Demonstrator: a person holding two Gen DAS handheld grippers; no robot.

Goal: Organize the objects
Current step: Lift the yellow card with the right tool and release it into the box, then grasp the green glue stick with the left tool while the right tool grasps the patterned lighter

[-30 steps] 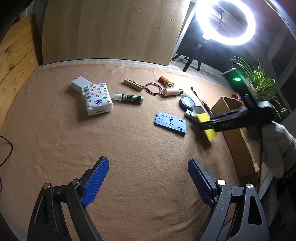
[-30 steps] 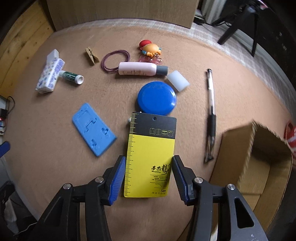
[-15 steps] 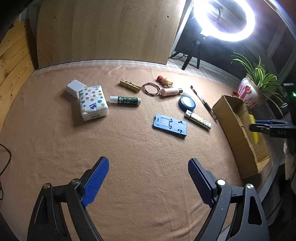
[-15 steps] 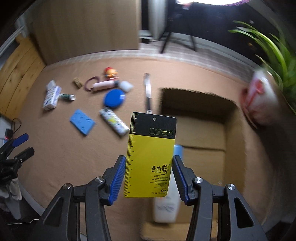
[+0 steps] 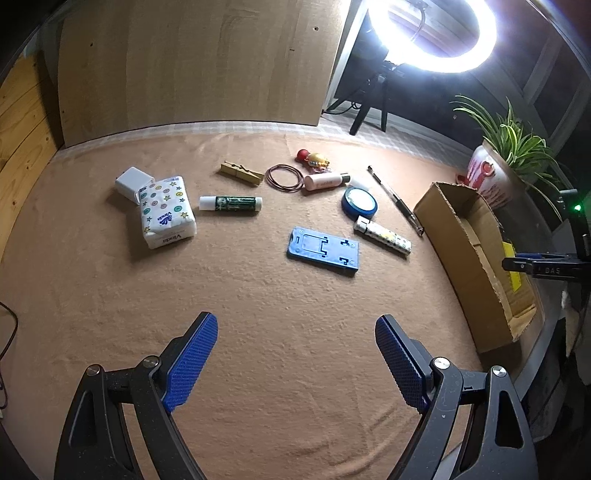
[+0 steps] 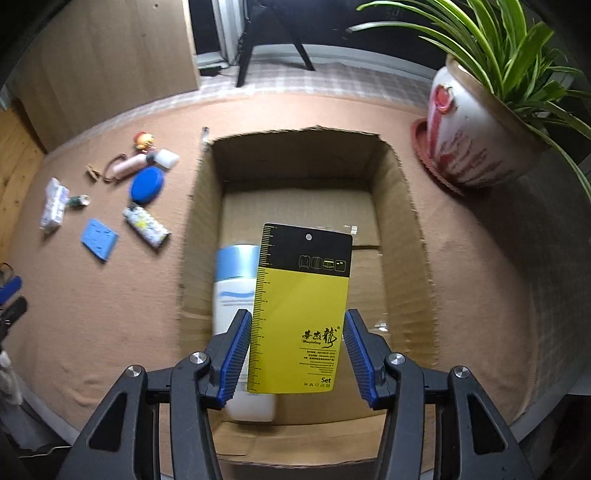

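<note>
My right gripper [image 6: 297,363] is shut on a yellow and black card [image 6: 301,306] and holds it above the open cardboard box [image 6: 410,206]. A white bottle with a blue cap [image 6: 232,280] lies inside the box. In the left wrist view the box [image 5: 461,258] stands at the right with the card [image 5: 511,266] over it. My left gripper [image 5: 295,362] is open and empty above the brown cloth [image 5: 240,314]. Loose items lie on the cloth: a blue plate [image 5: 323,251], a tissue pack [image 5: 166,212], a glue stick [image 5: 231,204], a blue disc [image 5: 359,202], a patterned tube [image 5: 382,235].
A potted plant [image 6: 476,122] stands right of the box. A ring light [image 5: 432,33] on a tripod shines at the back. A wooden board [image 5: 195,62] leans behind the cloth. A pen [image 5: 395,199], clothespin [image 5: 242,173], rubber band [image 5: 284,177] and white adapter [image 5: 133,179] also lie there.
My right gripper has carried the card from the cloth to over the box, and has come lower and closer over it. The left gripper has hardly moved.
</note>
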